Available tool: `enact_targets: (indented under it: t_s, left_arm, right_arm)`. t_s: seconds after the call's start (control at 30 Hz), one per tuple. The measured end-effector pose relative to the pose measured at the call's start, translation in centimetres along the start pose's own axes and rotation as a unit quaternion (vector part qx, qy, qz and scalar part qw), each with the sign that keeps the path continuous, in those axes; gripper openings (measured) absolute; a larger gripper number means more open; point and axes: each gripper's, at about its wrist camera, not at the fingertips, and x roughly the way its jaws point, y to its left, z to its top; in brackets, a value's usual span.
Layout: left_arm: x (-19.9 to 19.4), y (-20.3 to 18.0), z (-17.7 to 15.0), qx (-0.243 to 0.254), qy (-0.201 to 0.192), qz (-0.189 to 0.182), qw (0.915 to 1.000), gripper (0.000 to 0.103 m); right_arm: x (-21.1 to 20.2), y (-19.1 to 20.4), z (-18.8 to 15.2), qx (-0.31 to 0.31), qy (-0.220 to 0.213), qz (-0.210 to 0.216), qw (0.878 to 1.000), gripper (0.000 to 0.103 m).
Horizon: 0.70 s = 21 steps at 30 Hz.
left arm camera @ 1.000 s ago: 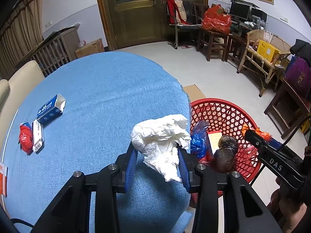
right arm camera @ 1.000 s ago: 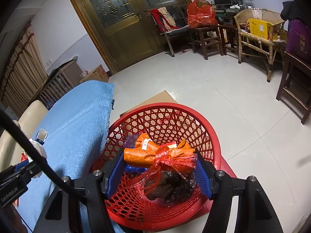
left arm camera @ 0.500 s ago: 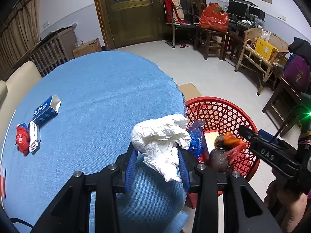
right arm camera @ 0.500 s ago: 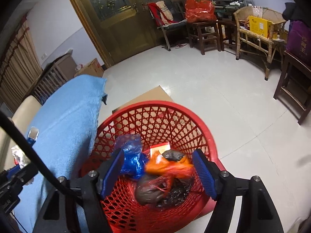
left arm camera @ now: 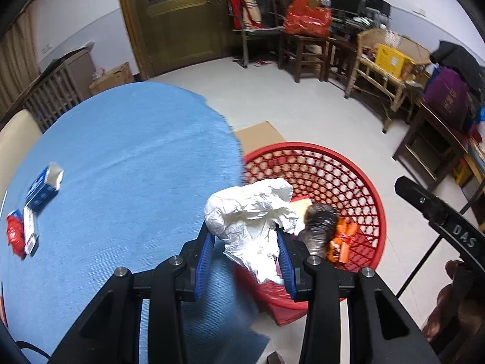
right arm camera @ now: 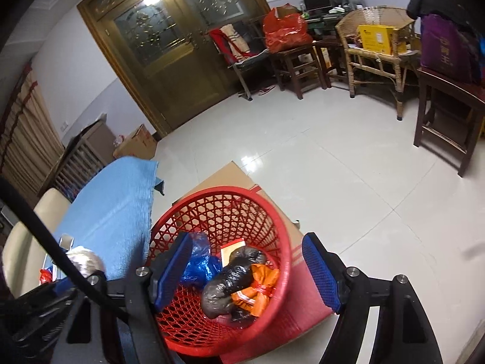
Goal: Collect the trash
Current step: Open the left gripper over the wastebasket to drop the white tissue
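Note:
My left gripper (left arm camera: 246, 239) is shut on a crumpled white tissue (left arm camera: 251, 212) and holds it over the table's right edge, beside the red mesh basket (left arm camera: 357, 176). In the basket lie an orange wrapper (right arm camera: 257, 285), a dark bag (right arm camera: 230, 282), a blue bag (right arm camera: 197, 264) and a small box. My right gripper (right arm camera: 247, 268) is open and empty above the basket (right arm camera: 194, 209). On the blue tablecloth (left arm camera: 121, 157) at the left lie a blue and white box (left arm camera: 45, 188), a red wrapper (left arm camera: 13, 236) and a white strip packet (left arm camera: 30, 233).
The basket stands on flat cardboard (right arm camera: 224, 173) on the tiled floor. Wooden chairs (right arm camera: 376, 48), a stool with a red bag (right arm camera: 282, 33) and a brown door (right arm camera: 160, 51) line the far side. A beige chair (left arm camera: 15, 133) is at the table's left.
My right gripper opened and dropped the orange wrapper bundle into the basket, then rose. My left gripper moved right with the tissue, to the table's edge by the basket.

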Motion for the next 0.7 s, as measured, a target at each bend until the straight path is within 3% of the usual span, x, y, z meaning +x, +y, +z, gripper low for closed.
enact_targets:
  t_s: [0.53,0.63,0.7]
  left_arm:
    - [2.9,-3.1,0.8,0.032,0.029,-0.006,0.9990,0.042]
    - [3.7,-3.4,1.1,0.030,0.049,-0.021,0.9981,0.046]
    - [4.4,-3.5,1.5,0.031,0.069,-0.032,0.9967,0.062]
  right_arm:
    - [-2.1,-1.7,0.3,0.020,-0.016,0.005,1.000,0.078]
    - [-2.4,-1.7,0.5,0.020,-0.018,0.005,1.000,0.078]
    - [-2.7,-1.6,0.6,0.020,-0.020,0.004,1.000,0.078]
